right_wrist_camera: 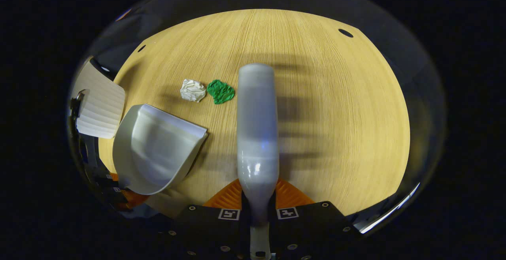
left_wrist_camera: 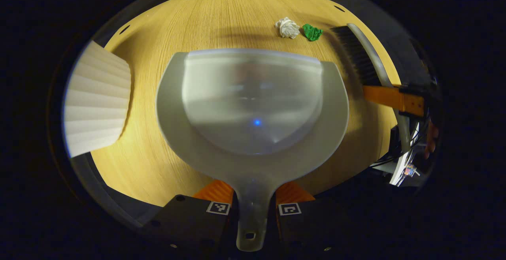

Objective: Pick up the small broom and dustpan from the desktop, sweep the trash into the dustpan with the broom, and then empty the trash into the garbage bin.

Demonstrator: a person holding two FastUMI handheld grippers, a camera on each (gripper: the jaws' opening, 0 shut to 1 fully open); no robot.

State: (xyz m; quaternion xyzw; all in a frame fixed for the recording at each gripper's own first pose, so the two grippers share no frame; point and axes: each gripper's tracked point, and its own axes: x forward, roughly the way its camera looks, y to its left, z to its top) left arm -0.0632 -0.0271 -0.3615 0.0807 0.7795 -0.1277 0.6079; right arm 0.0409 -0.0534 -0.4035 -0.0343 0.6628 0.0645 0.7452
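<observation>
Left gripper view, left to right: white ribbed bin [left_wrist_camera: 97, 102] at the desk's left edge, just beside the grey dustpan [left_wrist_camera: 253, 106]. Left gripper [left_wrist_camera: 253, 206] is pinched on the dustpan's handle, both fingers against it, pan mouth facing away over the wooden desk [left_wrist_camera: 221, 19]. Beyond the pan's far right corner lie a crumpled white paper ball [left_wrist_camera: 287, 27] and a green scrap [left_wrist_camera: 312, 32], almost touching. Further right, the broom [left_wrist_camera: 365, 56], bristles just beside the green scrap. Right gripper view: the right gripper [right_wrist_camera: 257, 208] is clamped on the broom's handle; scraps sit between pan and broom, nothing lying between them.
</observation>
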